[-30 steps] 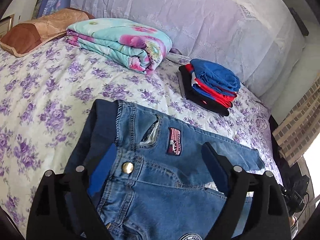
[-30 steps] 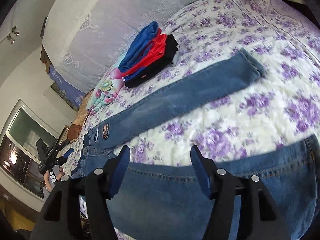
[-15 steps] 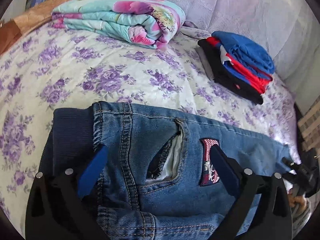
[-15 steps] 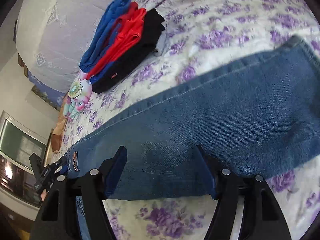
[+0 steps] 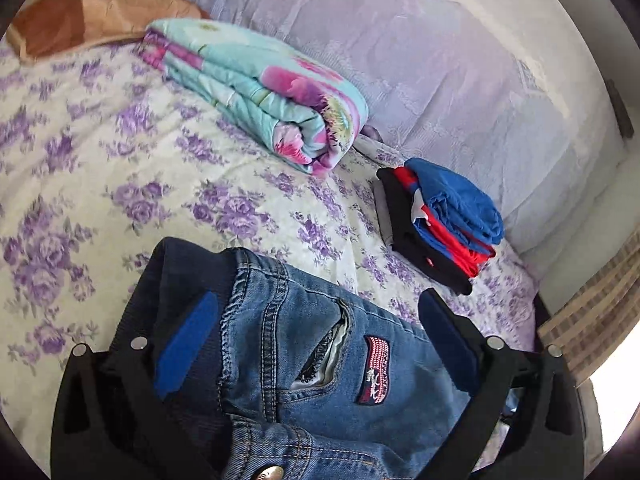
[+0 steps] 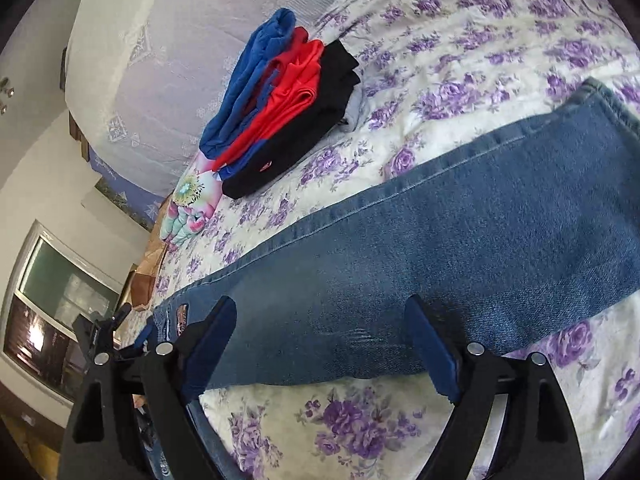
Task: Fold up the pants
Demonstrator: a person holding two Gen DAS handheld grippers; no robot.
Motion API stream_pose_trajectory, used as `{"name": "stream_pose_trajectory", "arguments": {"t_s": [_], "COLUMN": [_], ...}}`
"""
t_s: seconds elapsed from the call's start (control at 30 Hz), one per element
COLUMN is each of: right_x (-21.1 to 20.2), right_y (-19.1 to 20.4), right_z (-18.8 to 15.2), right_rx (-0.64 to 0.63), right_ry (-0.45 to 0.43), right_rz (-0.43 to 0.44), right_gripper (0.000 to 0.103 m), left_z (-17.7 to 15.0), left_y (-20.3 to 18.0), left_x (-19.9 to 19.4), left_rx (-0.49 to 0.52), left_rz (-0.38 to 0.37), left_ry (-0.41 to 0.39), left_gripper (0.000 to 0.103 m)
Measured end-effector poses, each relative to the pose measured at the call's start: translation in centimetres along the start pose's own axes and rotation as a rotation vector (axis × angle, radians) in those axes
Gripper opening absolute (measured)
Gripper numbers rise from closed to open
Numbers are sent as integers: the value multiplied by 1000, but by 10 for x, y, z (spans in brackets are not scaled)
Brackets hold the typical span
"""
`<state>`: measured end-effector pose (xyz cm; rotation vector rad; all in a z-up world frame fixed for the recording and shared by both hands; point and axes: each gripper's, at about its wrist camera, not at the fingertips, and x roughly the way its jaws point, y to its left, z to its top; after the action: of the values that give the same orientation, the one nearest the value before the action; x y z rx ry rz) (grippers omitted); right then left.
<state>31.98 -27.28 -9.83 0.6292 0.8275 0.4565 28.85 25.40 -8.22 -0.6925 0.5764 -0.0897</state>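
Observation:
Blue jeans lie folded lengthwise on the floral bedsheet (image 5: 80, 140). Their waist (image 5: 304, 360), with a pocket slit and a red patch, shows in the left wrist view under my left gripper (image 5: 318, 298), which stands wide open with no pad pressing the denim. The leg (image 6: 460, 240) stretches across the right wrist view. My right gripper (image 6: 320, 304) hovers over the leg's near edge. Its jaws are opening, and the denim lies loose below the gap. The left gripper (image 6: 104, 340) also shows small at the far waist end.
A folded floral quilt (image 5: 260, 92) and a stack of folded blue, red and black clothes (image 5: 444, 220) sit near the lavender-covered headboard (image 5: 440, 60). A brown pillow (image 5: 92, 20) lies at the far corner. A window (image 6: 52, 300) is beyond the bed's end.
The right gripper moved in low over the denim leg, which now lies flat on the bed, and its jaws spread wider. The left jaws widened over the waist, and that view shifted.

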Motion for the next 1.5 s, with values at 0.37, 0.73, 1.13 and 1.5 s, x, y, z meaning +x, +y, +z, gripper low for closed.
{"name": "stream_pose_trajectory", "arguments": {"t_s": [0.37, 0.73, 1.13, 1.5], "right_x": [-32, -34, -13, -9], "right_y": [59, 121, 112, 78], "right_z": [-21, -63, -79, -68], "right_rx": [-199, -489, -468, -272], "right_ry": [-110, -108, -92, -63], "right_rz": [-137, -108, -71, -6], "right_gripper": [97, 99, 99, 99], "left_z": [-22, -1, 16, 11], "left_y": [-23, -19, 7, 5], "left_x": [-21, -50, -19, -9], "left_rx": [103, 292, 279, 321], "left_rz": [136, 423, 395, 447], "left_ry": [-77, -42, 50, 48], "left_gripper": [98, 98, 98, 98]}}
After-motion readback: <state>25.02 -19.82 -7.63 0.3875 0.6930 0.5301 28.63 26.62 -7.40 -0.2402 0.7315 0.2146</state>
